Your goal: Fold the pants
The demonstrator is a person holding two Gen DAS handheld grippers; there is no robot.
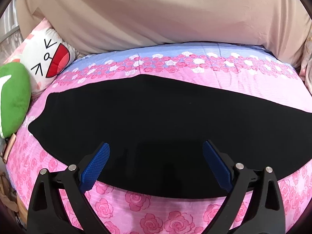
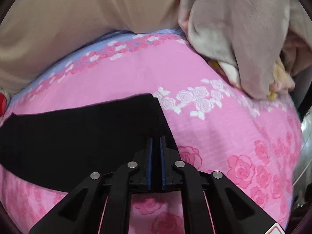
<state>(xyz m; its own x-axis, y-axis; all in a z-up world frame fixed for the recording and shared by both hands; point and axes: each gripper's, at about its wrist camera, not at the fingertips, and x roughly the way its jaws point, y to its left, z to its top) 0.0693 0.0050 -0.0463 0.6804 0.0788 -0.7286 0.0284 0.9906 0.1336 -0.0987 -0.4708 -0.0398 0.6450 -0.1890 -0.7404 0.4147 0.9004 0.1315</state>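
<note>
Black pants (image 1: pixel 156 120) flat on bed (image 1: pixel 175 210), legs seemingly stacked. Left claw (image 1: pixel 156 152) wide open, empty above. Right claw (image 2: pixel 156 142) pinching hem. Lengthwise folds pending.

In our right wrist view, the right gripper (image 2: pixel 156 146) sits at 6 o'clock with its blue-padded fingers (image 2: pixel 149 156) drawn almost together on the end of the black pants (image 2: pixel 81 140). We see the pants run flat from the centre toward 9 o'clock across the pink rose-print bedsheet (image 2: pixel 224 132). A beige cover (image 2: pixel 78 19) fills 10 to 12 o'clock. A crumpled grey blanket (image 2: pixel 243 39) lies at 1 to 2 o'clock, resting on the bedsheet.
</note>
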